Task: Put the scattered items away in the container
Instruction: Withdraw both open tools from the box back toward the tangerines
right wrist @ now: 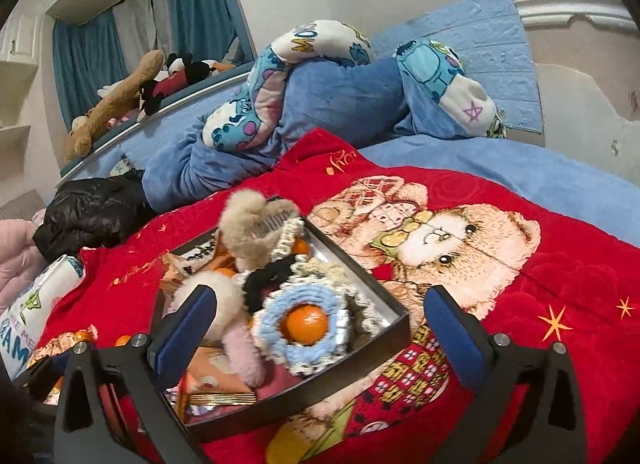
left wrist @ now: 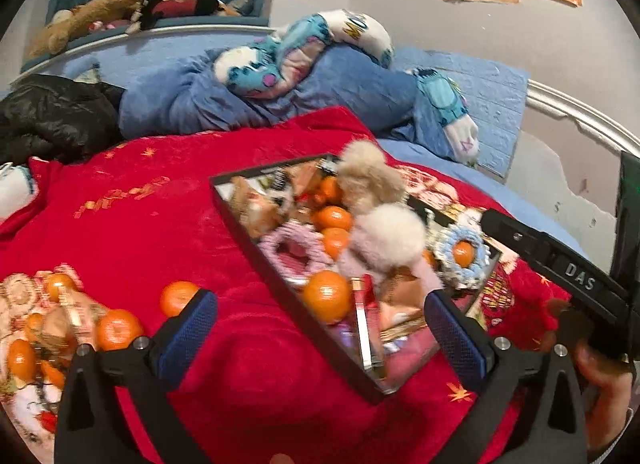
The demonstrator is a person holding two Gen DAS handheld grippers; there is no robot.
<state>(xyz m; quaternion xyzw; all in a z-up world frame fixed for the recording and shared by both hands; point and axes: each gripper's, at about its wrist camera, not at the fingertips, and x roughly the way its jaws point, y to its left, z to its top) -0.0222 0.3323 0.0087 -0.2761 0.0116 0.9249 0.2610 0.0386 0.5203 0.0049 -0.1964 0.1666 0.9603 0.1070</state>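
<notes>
Container (right wrist: 362,268) heaped past its rim, red blanket (left wrist: 168,199) bare beside; left gripper (left wrist: 320,328) wide apart

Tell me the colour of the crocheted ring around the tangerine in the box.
Light blue with a cream edge, the crocheted ring shows best in the right wrist view.

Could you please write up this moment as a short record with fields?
Surface: red blanket on a bed
Container: black tray, crowded with oranges, scrunchies and fluffy clips
Blue scrunchie: in the tray, ringed around an orange
Still outside: loose oranges on the blanket, left of the tray
Left gripper: open, empty
Right gripper: open, empty, over the tray
</notes>
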